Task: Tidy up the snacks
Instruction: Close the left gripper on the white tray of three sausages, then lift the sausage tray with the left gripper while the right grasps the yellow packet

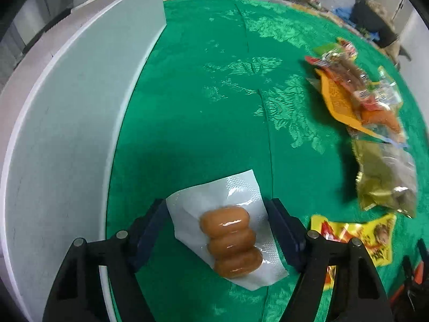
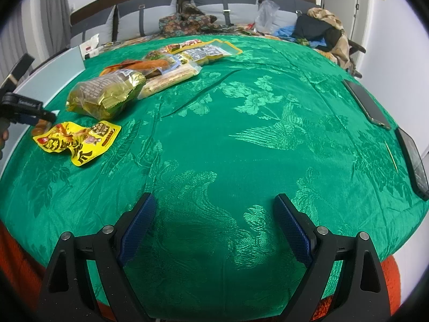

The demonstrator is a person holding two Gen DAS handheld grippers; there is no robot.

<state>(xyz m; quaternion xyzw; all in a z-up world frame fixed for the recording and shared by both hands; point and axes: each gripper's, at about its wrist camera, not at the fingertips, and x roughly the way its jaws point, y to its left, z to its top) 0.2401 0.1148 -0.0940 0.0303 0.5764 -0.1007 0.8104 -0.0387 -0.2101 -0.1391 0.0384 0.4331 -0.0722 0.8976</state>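
A clear vacuum packet of three brown sausages (image 1: 230, 241) lies on the green cloth between the fingers of my left gripper (image 1: 215, 204). Both blue pads touch the packet's side edges, so the gripper is shut on it. In the right wrist view the left gripper (image 2: 40, 115) shows at the far left, low over the cloth. My right gripper (image 2: 214, 197) stands open above bare green cloth with nothing between its fingers. Other snacks lie apart: a yellow packet (image 2: 77, 141), a gold packet (image 2: 104, 96) and a pile of mixed packets (image 2: 174, 61).
A tall white board (image 1: 67, 107) curves along the left of the green tablecloth (image 1: 201, 94). Two dark phones (image 2: 367, 104) (image 2: 414, 161) lie near the table's right edge. Cushions, clothes and bags sit on a bench behind the table.
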